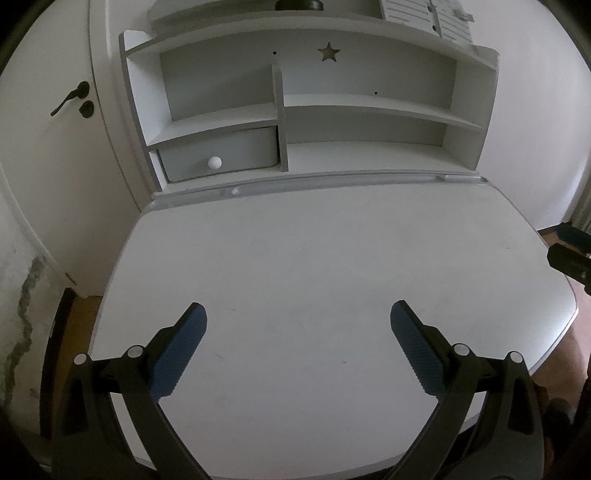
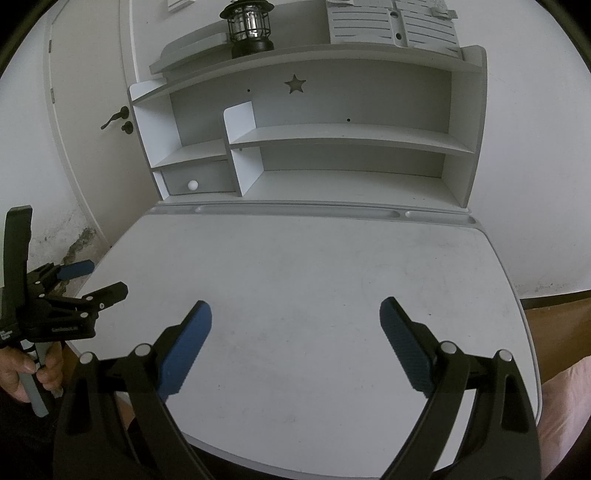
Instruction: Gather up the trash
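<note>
On the tabletop (image 1: 295, 258) no trash is visible in either view; its whereabouts cannot be told. Left hand-held gripper (image 1: 298, 314) and right hand-held gripper (image 2: 295, 310): both spread wide, empty, poised above the surface, apparently ready to search. Behind: shelf hutch (image 2: 332, 140), drawer (image 1: 221, 155), lantern (image 2: 247, 26), door handle (image 1: 70, 96).

Dim, flat indoor light falls evenly over a white desk (image 1: 295, 266), casting only faint shadows. Fisheye distortion bends the shelf unit (image 2: 332, 140) and door (image 1: 55, 147); black vignetting fills corners.
</note>
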Demonstrator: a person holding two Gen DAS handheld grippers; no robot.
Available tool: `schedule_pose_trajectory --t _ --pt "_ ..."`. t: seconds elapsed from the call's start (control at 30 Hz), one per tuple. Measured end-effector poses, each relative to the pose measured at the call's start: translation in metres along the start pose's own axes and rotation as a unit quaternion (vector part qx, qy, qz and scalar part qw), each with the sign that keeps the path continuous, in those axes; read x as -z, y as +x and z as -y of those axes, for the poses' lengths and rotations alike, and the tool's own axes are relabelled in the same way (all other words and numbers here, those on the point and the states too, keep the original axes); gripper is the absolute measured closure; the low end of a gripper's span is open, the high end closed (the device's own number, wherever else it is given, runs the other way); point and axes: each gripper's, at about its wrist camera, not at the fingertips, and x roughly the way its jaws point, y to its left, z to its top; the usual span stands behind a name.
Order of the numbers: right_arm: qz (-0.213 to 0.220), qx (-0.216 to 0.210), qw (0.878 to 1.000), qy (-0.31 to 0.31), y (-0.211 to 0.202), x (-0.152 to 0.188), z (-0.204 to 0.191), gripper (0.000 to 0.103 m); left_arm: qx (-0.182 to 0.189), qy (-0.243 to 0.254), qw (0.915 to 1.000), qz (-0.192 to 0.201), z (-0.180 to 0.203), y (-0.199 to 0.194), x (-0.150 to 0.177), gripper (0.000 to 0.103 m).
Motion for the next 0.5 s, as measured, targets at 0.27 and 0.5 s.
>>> schedule_pose_trajectory --t 0.27,0.5 --pt "-0.001 -0.001 1.000 0.000 0.0000 0.0003 0.0003 0.014 -0.004 0.006 1.0000 0.002 0.0010 -0.0011 0.0008 0.006" --pt "0.000 -0.001 1.000 -0.001 -0.0001 0.0002 0.0003 0.014 -0.002 -0.002 1.0000 -0.006 -0.0018 0.0012 -0.0013 0.006"
